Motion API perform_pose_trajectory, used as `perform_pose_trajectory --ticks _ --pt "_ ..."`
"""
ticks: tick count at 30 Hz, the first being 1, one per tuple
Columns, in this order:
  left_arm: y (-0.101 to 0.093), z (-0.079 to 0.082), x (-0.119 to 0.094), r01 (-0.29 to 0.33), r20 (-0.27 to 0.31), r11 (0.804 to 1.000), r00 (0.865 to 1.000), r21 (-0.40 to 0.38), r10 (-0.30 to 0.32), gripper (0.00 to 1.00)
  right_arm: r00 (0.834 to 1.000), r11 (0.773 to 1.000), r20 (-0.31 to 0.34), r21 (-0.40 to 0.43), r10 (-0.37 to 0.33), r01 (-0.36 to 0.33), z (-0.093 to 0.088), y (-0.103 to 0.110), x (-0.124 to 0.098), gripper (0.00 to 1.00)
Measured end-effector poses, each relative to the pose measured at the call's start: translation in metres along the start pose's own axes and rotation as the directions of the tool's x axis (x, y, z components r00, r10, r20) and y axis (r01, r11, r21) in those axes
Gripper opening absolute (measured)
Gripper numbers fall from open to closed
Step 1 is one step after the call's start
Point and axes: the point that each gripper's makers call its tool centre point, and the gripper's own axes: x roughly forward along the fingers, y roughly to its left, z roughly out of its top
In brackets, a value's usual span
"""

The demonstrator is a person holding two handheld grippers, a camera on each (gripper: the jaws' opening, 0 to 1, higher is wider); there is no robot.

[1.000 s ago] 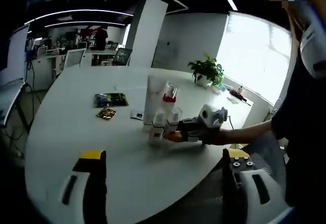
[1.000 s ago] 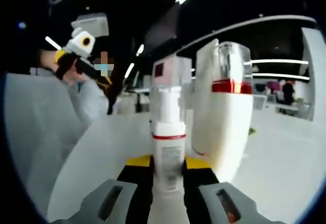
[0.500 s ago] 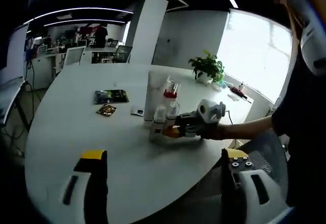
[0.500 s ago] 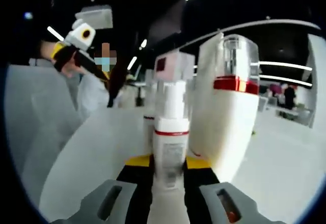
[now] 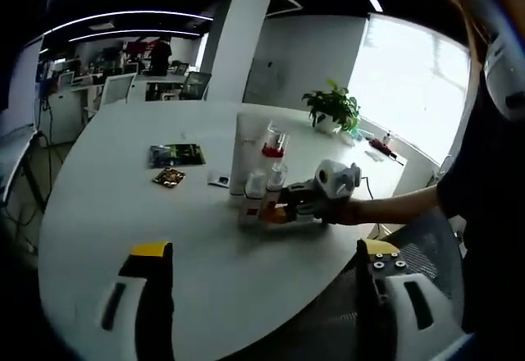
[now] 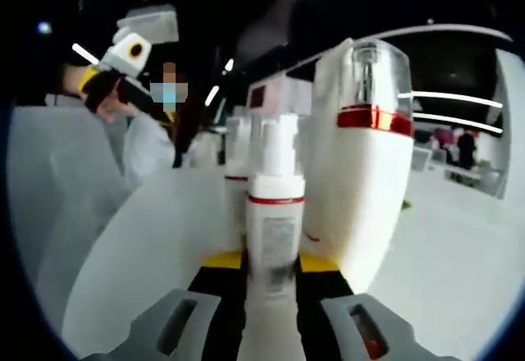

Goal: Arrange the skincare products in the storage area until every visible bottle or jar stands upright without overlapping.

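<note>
Currently the right gripper (image 6: pixel 271 272) clamps a small white pump bottle (image 6: pixel 276 221) with a red ring below its cap; the bottle stands upright between the yellow-tipped jaws, its base hidden by them. Just beside it, to its right in the right gripper view, stands a larger white bottle (image 6: pixel 365 189) with a red band and a clear cap, upright; whether the two touch cannot be told. Behind the held bottle, a second small white bottle (image 6: pixel 235 197) with a red ring stands partly hidden, and a tall white tube (image 6: pixel 271 102) rises behind both.

In the left gripper view the same cluster stands near the middle of the round white table (image 5: pixel 123 213): tall white tube (image 5: pixel 245 152), red-banded bottle (image 5: pixel 274 143), and small bottles (image 5: pixel 253 197) in front, all upright and close together. The right gripper (image 5: pixel 283 211) reaches in from the right, held by a hand (image 5: pixel 340 211), with its jaws at the small bottles.

The left gripper (image 5: pixel 262 283) stands wide open, holding nothing, its jaws well apart low in its own view and well away from the bottles. It also shows raised, upper left in the right gripper view (image 6: pixel 123 57).

On the table left of the cluster: a dark flat packet (image 5: pixel 177 155), a smaller dark packet (image 5: pixel 169 178), and a small white item (image 5: pixel 218 180), too small to identify. A potted plant (image 5: pixel 332 111) stands at the far table edge.
</note>
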Motion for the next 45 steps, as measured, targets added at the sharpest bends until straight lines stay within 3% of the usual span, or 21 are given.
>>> perform_pose_trajectory --ticks 11,17,22,25,31,32,35,37,41,43,45 --pt "0.0 0.003 0.006 0.01 -0.01 1.0 1.0 -0.001 -0.01 0.87 1.0 1.0 -0.026 0.021 -0.008 0.008 -0.004 0.001 -0.007 0.19" --pt "-0.003 0.007 0.005 0.021 -0.014 1.0 1.0 -0.011 -0.021 0.87 0.997 0.997 -0.067 0.066 -0.043 0.047 -0.015 -0.002 -0.023 0.19" --pt "-0.007 0.011 0.003 0.042 -0.024 0.999 0.999 -0.015 -0.042 0.87 0.993 0.99 -0.1 0.118 -0.066 0.078 -0.019 0.005 -0.039 0.19" --pt "-0.007 0.013 0.003 0.046 -0.016 0.999 0.999 -0.024 -0.047 0.87 0.994 0.986 -0.101 0.153 -0.046 0.061 -0.017 0.02 -0.042 0.18" --pt "-0.012 0.008 0.001 0.056 -0.017 0.998 0.998 -0.027 -0.057 0.87 0.993 0.986 -0.113 0.165 0.04 -0.02 -0.007 0.047 -0.029 0.18" --pt "-0.001 0.015 0.001 0.057 -0.017 0.998 0.998 -0.028 -0.057 0.87 0.993 0.985 -0.11 0.169 0.044 -0.025 -0.005 0.048 -0.027 0.18" --pt "0.002 0.021 -0.004 0.055 -0.01 0.998 0.998 -0.03 -0.056 0.87 0.993 0.983 -0.101 0.178 0.062 -0.044 0.006 0.056 -0.017 0.18" --pt "0.004 0.023 -0.008 0.053 -0.007 0.998 0.999 -0.033 -0.053 0.87 0.986 0.987 -0.13 0.135 0.109 -0.091 0.01 0.064 -0.01 0.18" --pt "0.009 0.024 -0.016 0.05 -0.003 0.998 0.999 -0.032 -0.05 0.87 0.991 0.979 -0.101 0.191 0.093 -0.072 0.027 0.065 0.001 0.19" --pt "0.012 0.024 -0.017 0.047 -0.003 0.998 0.999 -0.039 -0.047 0.86 0.993 0.973 -0.111 0.23 0.05 -0.023 0.028 0.063 0.009 0.21" --pt "0.014 0.024 -0.019 0.046 -0.005 0.998 0.999 -0.044 -0.046 0.86 0.992 0.972 -0.116 0.235 0.05 -0.021 0.03 0.067 0.016 0.21"
